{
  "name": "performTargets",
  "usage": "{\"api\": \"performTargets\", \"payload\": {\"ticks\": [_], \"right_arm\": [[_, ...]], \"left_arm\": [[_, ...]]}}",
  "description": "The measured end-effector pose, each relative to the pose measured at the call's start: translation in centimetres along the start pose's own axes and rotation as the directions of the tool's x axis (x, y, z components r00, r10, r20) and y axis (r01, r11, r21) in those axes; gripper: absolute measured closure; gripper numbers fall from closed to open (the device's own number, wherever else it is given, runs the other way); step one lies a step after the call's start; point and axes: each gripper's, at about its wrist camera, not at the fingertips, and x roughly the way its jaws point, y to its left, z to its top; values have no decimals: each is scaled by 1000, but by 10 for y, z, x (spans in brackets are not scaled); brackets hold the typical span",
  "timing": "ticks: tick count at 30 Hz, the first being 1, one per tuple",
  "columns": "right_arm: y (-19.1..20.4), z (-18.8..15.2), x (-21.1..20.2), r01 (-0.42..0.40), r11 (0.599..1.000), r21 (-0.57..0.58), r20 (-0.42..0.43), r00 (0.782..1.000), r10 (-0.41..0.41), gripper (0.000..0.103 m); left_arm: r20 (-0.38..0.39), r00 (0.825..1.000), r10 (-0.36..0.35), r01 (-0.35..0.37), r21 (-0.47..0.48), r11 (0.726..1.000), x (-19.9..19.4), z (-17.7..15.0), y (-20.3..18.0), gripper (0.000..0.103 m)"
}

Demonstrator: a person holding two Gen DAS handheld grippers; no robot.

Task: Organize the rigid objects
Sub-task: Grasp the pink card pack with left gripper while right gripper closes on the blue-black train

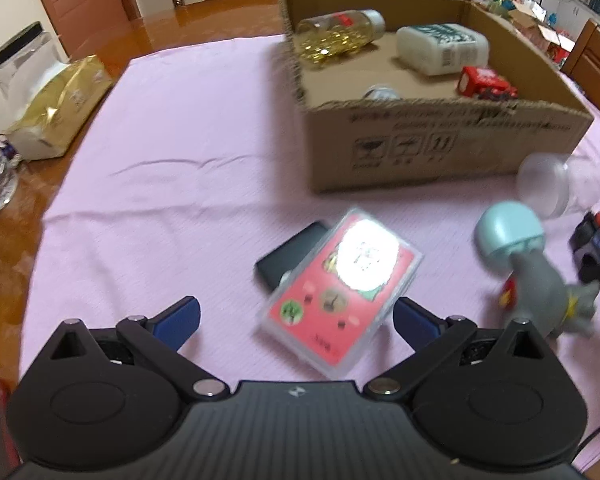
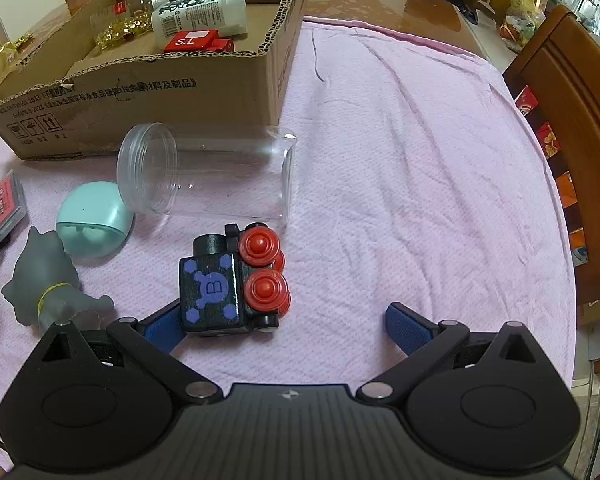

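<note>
The left gripper (image 1: 296,320) is held wide apart, nothing between its pads, low over the pink cloth (image 1: 160,152); the card case (image 1: 340,292) is framed between the spread fingers, propped on a dark slab (image 1: 290,258), probably so it can be taken next. The right gripper (image 2: 278,326) is likewise spread and empty; the toy train (image 2: 236,280) is seen just ahead, beside its left pad. A bottle of capsules (image 1: 340,36), a white bottle (image 1: 442,48) and a red box (image 1: 486,82) are already lying in the cardboard box (image 1: 440,148); the clear jar (image 2: 208,176), teal case (image 2: 94,218) and grey figure (image 2: 48,276) are left outside, so the sorting is judged partly done.
</note>
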Motion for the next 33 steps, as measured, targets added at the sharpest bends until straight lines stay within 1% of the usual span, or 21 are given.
{"api": "performTargets", "payload": {"ticks": [2,5,7,8,9,11,13,15,18,22,24,29,33], "right_arm": [[0,0,0,2,1000,3,2,1000,-2,0],[1,0,0,3,1000,6,1,1000,-3,0],[0,0,-1,4,1000,9,2,1000,-4,0],[0,-1,-1,5,1000,9,3,1000,-5,0],[0,-1,-1,7,1000,13,3,1000,-7,0],[1,-1,-1,9,1000,22,2,1000,-9,0],[1,-1,-1,11,1000,27,0,1000,-11,0],[1,-1,-1,11,1000,29,0,1000,-11,0],[3,-2,-1,10,1000,26,6,1000,-10,0],[5,-5,-3,6,1000,17,20,1000,-6,0],[7,-6,-4,2,1000,7,27,1000,-2,0],[17,-10,-5,-30,997,-72,48,998,34,0],[18,-10,-6,-40,995,-93,61,997,46,0]], "left_arm": [[-13,999,33,-33,16,999,2,-5,6,1],[-39,993,108,-107,17,994,6,-12,18,1],[-38,993,114,-114,1,993,3,-13,25,1],[-37,994,106,-106,-11,994,0,-13,27,1],[-29,996,83,-83,-23,996,-5,-11,27,1],[0,1000,21,-21,-52,998,-13,-7,24,1],[16,1000,-25,27,-82,996,-14,-1,18,1],[16,999,-45,46,-122,991,-9,6,11,1],[18,999,-41,44,-162,986,1,11,2,1],[24,1000,4,1,-173,985,11,14,-6,1],[15,1000,27,-24,-188,982,15,14,-8,1],[4,999,32,-30,-241,970,18,11,-5,2],[11,999,32,-27,-282,959,17,11,-3,4]]}}
